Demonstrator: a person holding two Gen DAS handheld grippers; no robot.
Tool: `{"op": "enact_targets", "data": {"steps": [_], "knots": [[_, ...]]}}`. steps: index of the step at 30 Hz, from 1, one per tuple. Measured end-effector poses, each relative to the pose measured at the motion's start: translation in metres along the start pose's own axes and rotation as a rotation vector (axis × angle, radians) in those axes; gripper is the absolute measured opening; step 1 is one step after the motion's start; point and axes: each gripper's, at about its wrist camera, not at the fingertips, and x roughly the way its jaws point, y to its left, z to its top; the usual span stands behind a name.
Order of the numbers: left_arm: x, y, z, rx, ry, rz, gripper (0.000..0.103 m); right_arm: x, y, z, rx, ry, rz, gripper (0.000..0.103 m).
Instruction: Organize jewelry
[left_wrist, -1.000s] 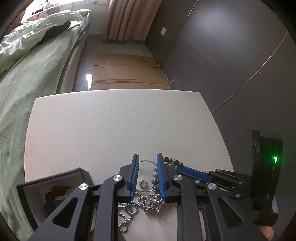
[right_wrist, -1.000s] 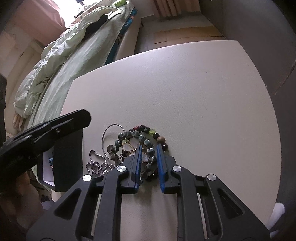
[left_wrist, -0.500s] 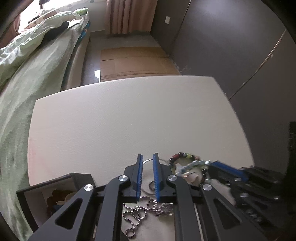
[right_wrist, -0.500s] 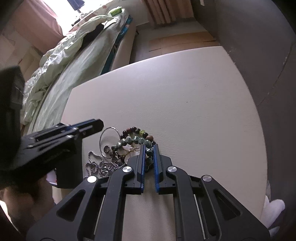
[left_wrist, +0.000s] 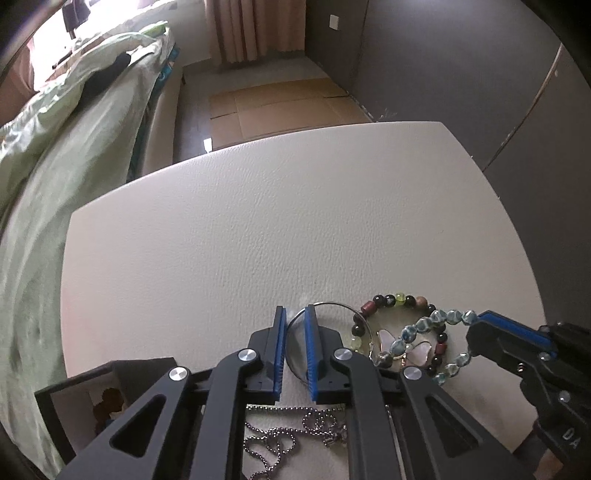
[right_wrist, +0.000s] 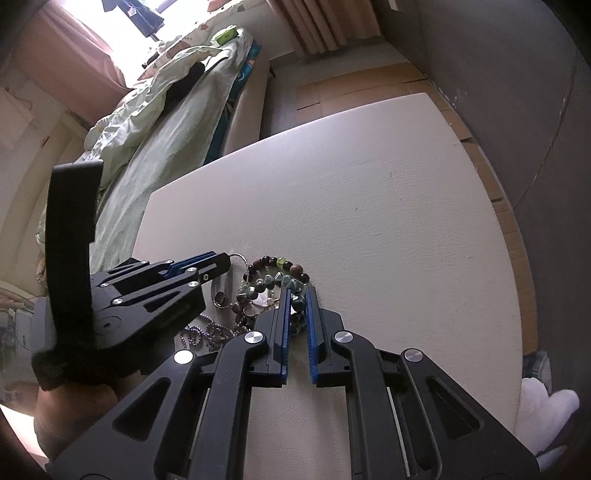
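My left gripper (left_wrist: 295, 314) points down at a white table (left_wrist: 258, 221) and is shut on the left arc of a thin wire hoop (left_wrist: 332, 303). Its tip (right_wrist: 221, 264) also shows in the right wrist view with the hoop (right_wrist: 240, 256) coming out of it. My right gripper (right_wrist: 297, 295) is shut on a blue-green bead bracelet (left_wrist: 424, 325), one side raised a little. Under it lie a dark mixed-bead bracelet (left_wrist: 388, 299) and a pale butterfly pendant (left_wrist: 417, 349). A silver ball chain (left_wrist: 288, 435) lies under my left gripper.
An open black jewelry box (left_wrist: 74, 387) stands at the table's near left corner. A small ring (right_wrist: 221, 297) lies by the chain. A bed with green covers (left_wrist: 55, 147) runs along the left, a dark wall (left_wrist: 480, 74) along the right. A hand (right_wrist: 74, 406) holds the left gripper.
The left gripper's jaws have narrowed and it has sunk and tipped down onto the hoop. The right gripper has shut on the blue-green bracelet and risen slightly with it.
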Motion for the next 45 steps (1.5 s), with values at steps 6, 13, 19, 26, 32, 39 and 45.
{"op": "enact_targets", "data": {"steps": [6, 13, 19, 26, 32, 39, 45], "knots": [[0.0, 0.0, 0.001, 0.002, 0.005, 0.021, 0.0, -0.006, 0.0, 0.0, 0.0, -0.004, 0.017, 0.009], [-0.019, -0.002, 0.0, -0.012, -0.028, 0.014, 0.0, -0.026, 0.01, 0.0, -0.012, -0.043, 0.055, 0.009], [-0.053, 0.006, -0.002, -0.065, -0.086, -0.029, 0.0, -0.048, 0.018, -0.005, -0.021, -0.099, 0.085, 0.009], [-0.051, -0.005, -0.006, -0.038, -0.065, -0.08, 0.014, -0.065, 0.01, -0.006, 0.035, -0.159, 0.092, 0.009], [-0.044, -0.013, -0.005, -0.027, -0.09, -0.057, 0.066, -0.074, 0.0, -0.004, 0.064, -0.19, 0.105, 0.009], [-0.012, -0.016, -0.001, -0.023, -0.031, -0.042, 0.058, -0.072, -0.008, -0.001, 0.08, -0.184, 0.11, 0.009], [0.003, -0.028, -0.001, 0.019, -0.014, -0.028, 0.058, -0.068, -0.01, 0.0, 0.074, -0.169, 0.11, 0.009]]}}
